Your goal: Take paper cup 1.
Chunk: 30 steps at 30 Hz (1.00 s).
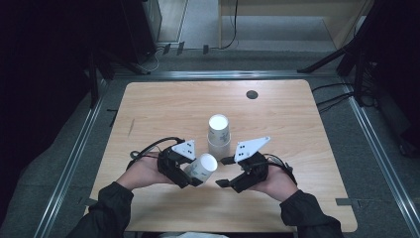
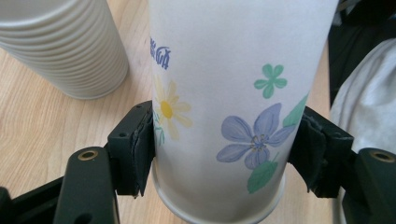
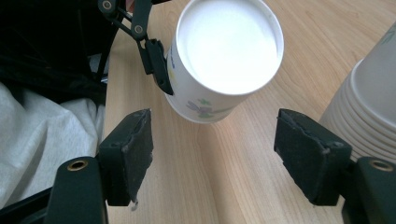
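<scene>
Left gripper [image 1: 190, 174]: jaws clenched on the flowered paper cup [image 1: 203, 167], pads on both sides near its base. Cup lies tilted, long axis w/ mouth pointing toward right gripper [image 1: 224, 171]. Right jaws released, wide apart, nothing between; cup mouth just ahead of them, above the counter [image 1: 163, 106].

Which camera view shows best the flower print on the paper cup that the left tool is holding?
The left gripper view: the flowered cup fills it, petals sharp, between the pads. The right gripper view shows mainly its white open mouth and a little print. The high view shows it small, print unreadable.
</scene>
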Available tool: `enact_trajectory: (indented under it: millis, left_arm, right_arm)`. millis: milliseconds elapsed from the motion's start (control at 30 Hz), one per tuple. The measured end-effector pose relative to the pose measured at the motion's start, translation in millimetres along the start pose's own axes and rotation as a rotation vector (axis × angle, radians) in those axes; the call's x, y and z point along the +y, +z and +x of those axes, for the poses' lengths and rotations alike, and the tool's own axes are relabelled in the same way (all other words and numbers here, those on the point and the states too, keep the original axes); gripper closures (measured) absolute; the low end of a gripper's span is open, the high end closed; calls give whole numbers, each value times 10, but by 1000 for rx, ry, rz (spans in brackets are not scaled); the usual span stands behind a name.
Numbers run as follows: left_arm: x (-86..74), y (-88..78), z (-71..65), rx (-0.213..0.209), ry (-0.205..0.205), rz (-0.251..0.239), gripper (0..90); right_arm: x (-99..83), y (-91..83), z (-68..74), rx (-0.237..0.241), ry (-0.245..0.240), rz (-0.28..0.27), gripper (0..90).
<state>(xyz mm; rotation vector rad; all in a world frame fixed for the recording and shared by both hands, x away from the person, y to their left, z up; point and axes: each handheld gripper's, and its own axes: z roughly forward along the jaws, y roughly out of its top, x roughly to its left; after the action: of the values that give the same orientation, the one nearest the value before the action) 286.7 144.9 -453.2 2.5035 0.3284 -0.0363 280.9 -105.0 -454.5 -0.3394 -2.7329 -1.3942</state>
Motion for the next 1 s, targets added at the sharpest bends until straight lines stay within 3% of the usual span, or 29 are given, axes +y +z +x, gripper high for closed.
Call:
enact_trajectory:
  millis: [200, 433, 767, 1000]
  left_arm:
    - [15, 120, -22, 6, 17, 67, 305]
    - [46, 215, -78, -11, 44, 105, 305]
    - [80, 279, -159, -31, 89, 106, 299]
    - [81, 262, -154, -33, 97, 98, 286]
  right_arm:
    - [-7, 55, -28, 10, 2, 5, 284]
    - [1, 148, -12, 25, -20, 24, 279]
    - [23, 279, 9, 51, -39, 50, 283]
    - [45, 296, 18, 62, -49, 61, 350]
